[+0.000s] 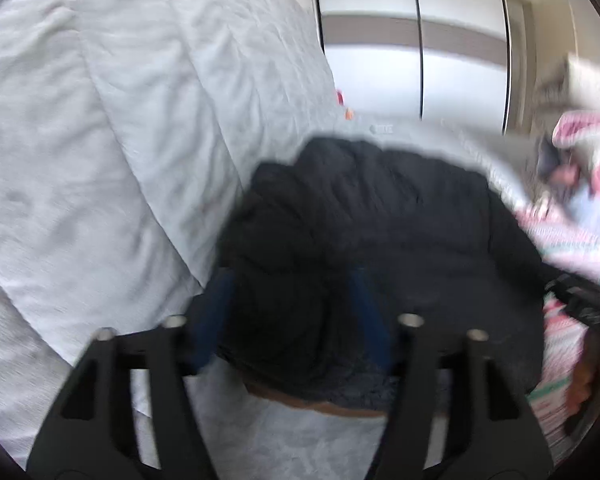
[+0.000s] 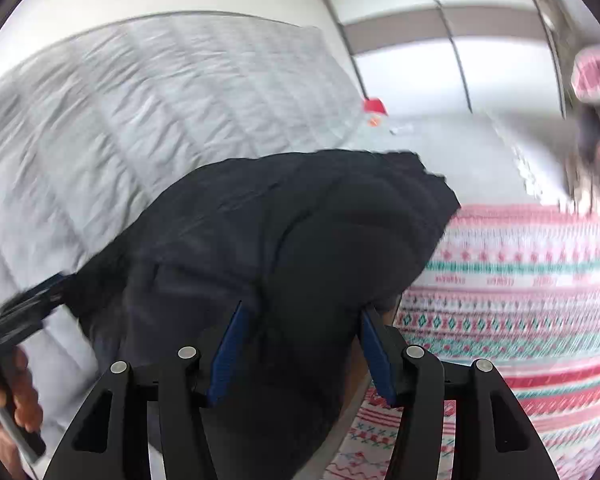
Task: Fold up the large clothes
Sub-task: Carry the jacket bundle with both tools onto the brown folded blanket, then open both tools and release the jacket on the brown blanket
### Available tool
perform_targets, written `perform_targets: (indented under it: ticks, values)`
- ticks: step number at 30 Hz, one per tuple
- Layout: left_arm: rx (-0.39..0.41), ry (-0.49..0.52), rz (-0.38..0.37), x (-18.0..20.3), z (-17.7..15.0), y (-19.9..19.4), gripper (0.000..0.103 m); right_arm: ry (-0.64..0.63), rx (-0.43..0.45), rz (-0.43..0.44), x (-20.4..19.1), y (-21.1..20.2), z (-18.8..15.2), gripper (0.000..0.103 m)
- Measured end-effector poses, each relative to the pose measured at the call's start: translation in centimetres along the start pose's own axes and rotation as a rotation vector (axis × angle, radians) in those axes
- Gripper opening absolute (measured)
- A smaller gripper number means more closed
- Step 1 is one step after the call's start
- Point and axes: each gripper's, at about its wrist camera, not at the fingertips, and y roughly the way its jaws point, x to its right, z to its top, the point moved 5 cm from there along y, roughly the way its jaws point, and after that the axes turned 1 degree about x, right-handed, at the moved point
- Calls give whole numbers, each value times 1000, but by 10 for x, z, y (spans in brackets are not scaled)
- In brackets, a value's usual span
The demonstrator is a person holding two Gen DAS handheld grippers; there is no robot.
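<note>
**Both grippers bunched in a dark jacket on the bed**

Black linkage arms and blue finger pads fill the bottom of each wrist view, and between them sits thick folds of a dark navy jacket (image 1: 380, 220). On the left gripper (image 1: 292, 312), the pads stand apart with a wad of the jacket filling the gap between them; the cloth bulges over the tips, so whether the pads actually pinch it cannot be told through the blur. The right gripper (image 2: 300, 344) shows the same picture: its blue fingers (image 2: 230, 356) are spread with a rounded hump of the jacket (image 2: 300, 240) packed between them, and its grip is just as unclear.

The jacket lies in a heap across a pale grey quilted bedspread (image 1: 120, 140), which stretches away to the left in both views. On the right side, the garment's edge overlaps a red, white and green patterned blanket (image 2: 520, 300). In the right wrist view, the person's left hand (image 2: 20, 392) shows at the lower left edge, wrapped around the handle of the other tool. White wardrobe doors (image 1: 420, 40) stand behind the bed.
</note>
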Motion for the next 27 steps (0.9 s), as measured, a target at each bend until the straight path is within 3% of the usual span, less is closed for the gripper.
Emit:
perform_targets:
  ticks: [2, 5, 8, 11, 13, 15, 19, 20, 23, 27]
  values:
    - [-68, -5, 73, -6, -13, 21, 33, -70, 24, -10, -9, -3, -5, 57]
    - [-119, -65, 69, -18, -23, 43, 32, -79, -16, -13, -3, 8, -15, 57]
    - [-148, -59, 78, -17, -27, 52, 32, 35, -71, 8, 22, 21, -18, 58]
    - [-163, -55, 82, -14, -21, 56, 33, 99, -61, 3, 37, 5, -13, 60]
    - [-170, -114, 55, -18, -15, 53, 33, 94, -32, -1, 40, -19, -7, 60]
    - [-149, -181, 37, -22, -18, 28, 33, 86, -25, 30, 44, -45, -6, 60]
    - [-150, -244, 85, -16, -41, -37, 40, 43, -49, 65, 51, -108, -17, 63]
    - [-145, -257, 83, -9, -52, -61, 43, 22, -55, 77, 51, -127, -23, 64]
    - [-112, -264, 59, 15, -83, -116, 70, -29, -64, 114, 44, -176, -40, 71]
    - [-102, -254, 57, 63, -126, -191, 72, -59, -96, 189, 29, -230, -61, 76]
